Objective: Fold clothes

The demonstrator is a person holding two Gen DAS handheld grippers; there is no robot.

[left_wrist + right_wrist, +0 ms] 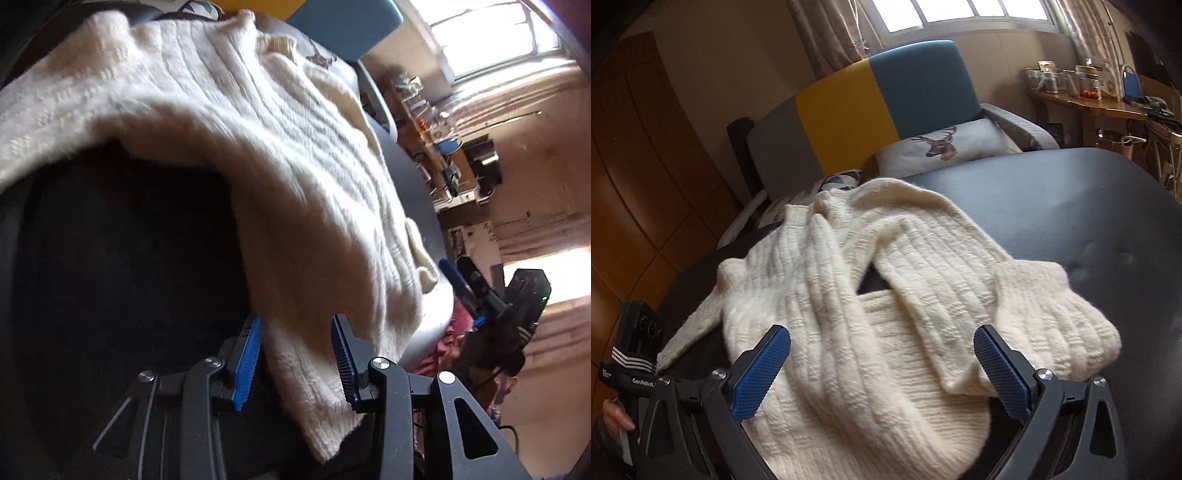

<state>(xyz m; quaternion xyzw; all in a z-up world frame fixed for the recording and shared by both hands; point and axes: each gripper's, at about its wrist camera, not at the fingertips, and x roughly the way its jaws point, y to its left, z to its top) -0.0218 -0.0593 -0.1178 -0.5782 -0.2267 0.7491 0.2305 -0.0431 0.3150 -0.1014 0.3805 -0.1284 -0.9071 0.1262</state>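
A cream knitted sweater (894, 295) lies crumpled on a dark table (1071, 221), sleeves crossed over its body. My right gripper (882, 365) is open, its blue pads astride the sweater's near part. In the left wrist view the sweater (258, 166) is lifted in a fold above the dark table (122, 258). My left gripper (295, 358) has an edge of the sweater between its blue pads, with a gap between pads and cloth. The right gripper (476, 291) shows at the far right of that view. The left gripper's body (635, 350) shows at the lower left of the right wrist view.
A grey, yellow and blue chair (871, 110) with a deer-print cushion (945, 147) stands behind the table. A wooden shelf with jars (1082, 92) is at the back right. A wooden wardrobe (635, 166) is on the left. A reddish cloth (447, 343) lies below the table edge.
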